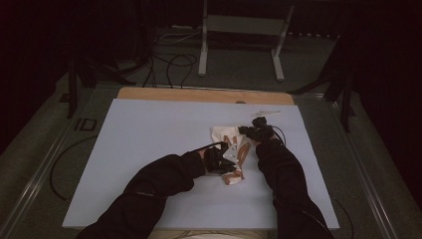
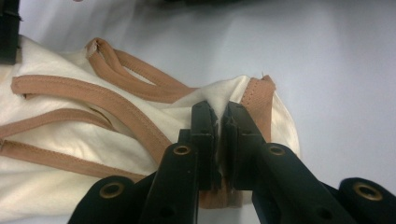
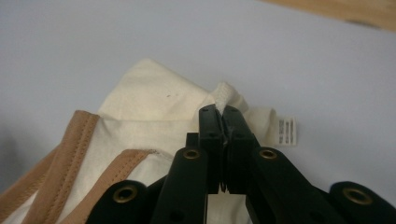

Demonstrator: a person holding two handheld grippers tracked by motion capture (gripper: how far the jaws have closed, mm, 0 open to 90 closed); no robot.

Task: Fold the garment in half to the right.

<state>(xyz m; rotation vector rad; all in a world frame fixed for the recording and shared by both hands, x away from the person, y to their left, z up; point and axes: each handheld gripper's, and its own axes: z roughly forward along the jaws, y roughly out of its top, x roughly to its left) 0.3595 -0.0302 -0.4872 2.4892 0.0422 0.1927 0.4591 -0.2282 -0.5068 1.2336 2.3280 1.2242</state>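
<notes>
From the high view, my two black-sleeved forearms reach in over the pale blue tabletop [image 1: 149,134], and between them lies a crumpled cream cloth garment with tan-brown binding strips [image 1: 233,149], right of the tabletop's middle. My left gripper [image 1: 219,160] sits at the garment's near edge, and my right gripper [image 1: 256,132] at its far right edge; a strip of bare wood [image 1: 199,94] shows along the tabletop's far side. In the left gripper view, my jaws are pinched together on a fold of the cream fabric, just beside a tan-brown edging band [image 2: 259,102], with more bound straps [image 2: 93,93] spreading off to the left over the cloth. In the right gripper view, my jaws are closed on a raised cream hem corner [image 3: 223,93] of the garment, and a small white care label [image 3: 286,130] sticks out just to the right of them.
</notes>
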